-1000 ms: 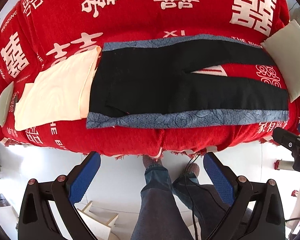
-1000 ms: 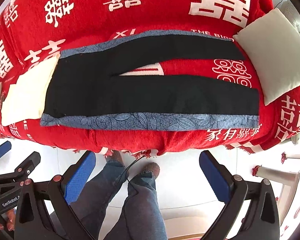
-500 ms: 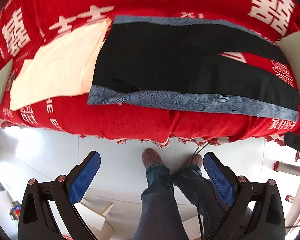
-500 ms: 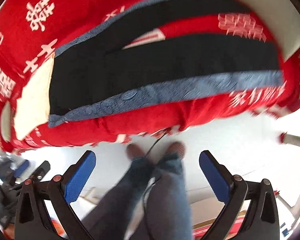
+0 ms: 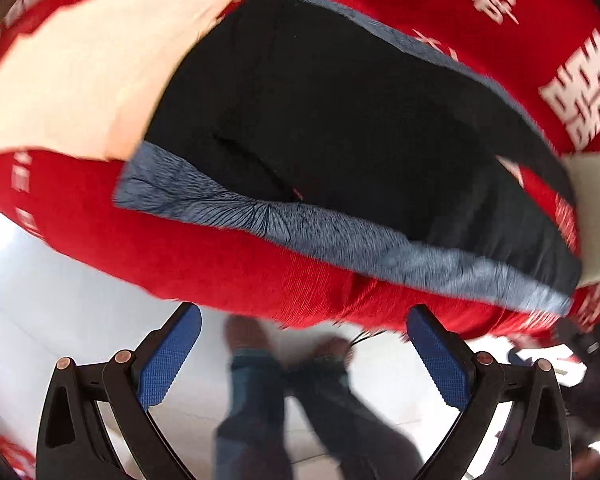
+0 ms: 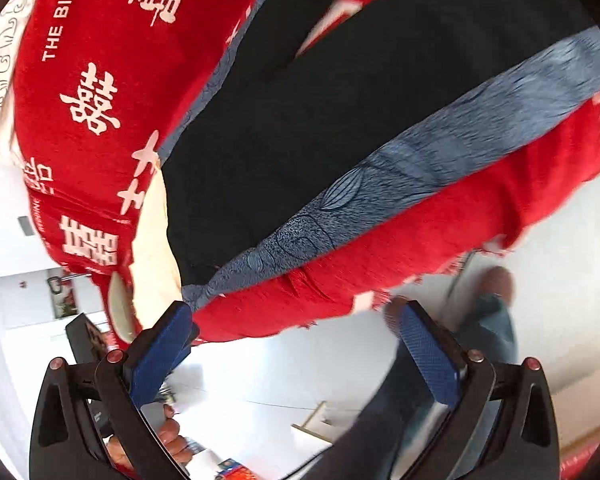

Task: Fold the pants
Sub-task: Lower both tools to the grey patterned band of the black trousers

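Black pants [image 5: 340,120] with blue-grey patterned side stripes lie spread flat on a red sofa [image 5: 220,264], waist end at the left, legs running right. In the right wrist view the same pants [image 6: 340,112] appear tilted, the near stripe [image 6: 420,168] running diagonally. My left gripper [image 5: 304,360] is open with nothing between its blue pads, just in front of the sofa's front edge below the waist end. My right gripper [image 6: 296,352] is also open and empty, close to the waist corner of the pants [image 6: 196,292].
A cream cloth [image 5: 80,80] lies on the sofa left of the waist, and a pale cushion [image 5: 596,208] at the right. A person's jeans and shoes [image 5: 260,380] stand on the white floor before the sofa. A hand [image 6: 172,440] shows at the lower left.
Both grippers have moved closer to the sofa's front edge and toward the waist end. The right wrist view has rolled strongly, so the pants now look diagonal. The pants have not moved.
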The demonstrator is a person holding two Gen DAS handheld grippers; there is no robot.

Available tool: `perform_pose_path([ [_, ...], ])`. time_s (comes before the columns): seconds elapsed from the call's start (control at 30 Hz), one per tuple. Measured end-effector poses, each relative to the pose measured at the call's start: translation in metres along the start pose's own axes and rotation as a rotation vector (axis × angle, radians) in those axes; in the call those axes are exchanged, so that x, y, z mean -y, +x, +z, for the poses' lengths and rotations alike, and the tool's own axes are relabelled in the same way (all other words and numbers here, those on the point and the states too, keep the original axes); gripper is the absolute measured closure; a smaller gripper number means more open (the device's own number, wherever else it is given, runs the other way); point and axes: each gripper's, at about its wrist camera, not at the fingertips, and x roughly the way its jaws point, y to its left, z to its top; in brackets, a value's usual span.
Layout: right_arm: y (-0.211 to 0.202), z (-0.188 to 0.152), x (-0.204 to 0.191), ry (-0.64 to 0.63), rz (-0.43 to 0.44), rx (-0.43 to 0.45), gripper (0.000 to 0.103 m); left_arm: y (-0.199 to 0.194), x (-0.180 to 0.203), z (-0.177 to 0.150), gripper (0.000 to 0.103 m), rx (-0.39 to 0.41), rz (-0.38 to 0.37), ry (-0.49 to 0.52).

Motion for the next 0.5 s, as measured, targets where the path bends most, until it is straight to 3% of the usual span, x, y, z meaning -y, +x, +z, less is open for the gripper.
perform_pose_path([
  [0.2,0.056,0.011,0.021,-0.042,0.081,0.017,0.007,0.041,-0.023,0.01,0.0,0.012,-0.085,-0.05],
  [0.5,0.071,0.024,0.038,0.009,0.255,0.081,0.014,0.051,-0.028,0.016,0.0,-0.01,-0.199,-0.102],
])
